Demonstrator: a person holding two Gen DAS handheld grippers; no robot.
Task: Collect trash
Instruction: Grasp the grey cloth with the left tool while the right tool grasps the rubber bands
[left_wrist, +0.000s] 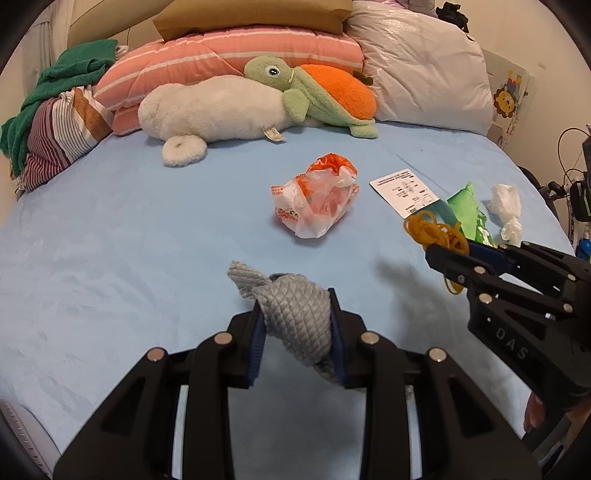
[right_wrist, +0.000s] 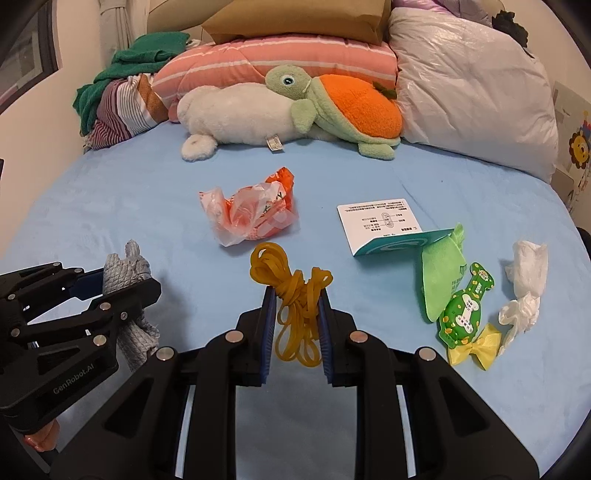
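Note:
My left gripper (left_wrist: 297, 317) is shut on a grey quilted cloth (left_wrist: 295, 314), held above the blue bed sheet (left_wrist: 129, 240); it also shows at the left of the right wrist view (right_wrist: 122, 284). My right gripper (right_wrist: 295, 306) is shut on a bunch of yellow rubber bands (right_wrist: 291, 291), seen too in the left wrist view (left_wrist: 432, 229). On the sheet lie a crumpled orange-and-clear plastic bag (right_wrist: 251, 214), a white-and-teal card (right_wrist: 384, 225), a green pouch (right_wrist: 443, 280), a green wrapper (right_wrist: 465, 310), a yellow bow (right_wrist: 476, 345) and crumpled white tissue (right_wrist: 524, 284).
At the head of the bed lie a white plush (right_wrist: 236, 114), a green-and-orange turtle plush (right_wrist: 340, 103), a pink striped quilt (right_wrist: 277, 59), a big white pillow (right_wrist: 472, 81) and a pile of green and striped clothes (right_wrist: 122, 92). A wall runs along the left.

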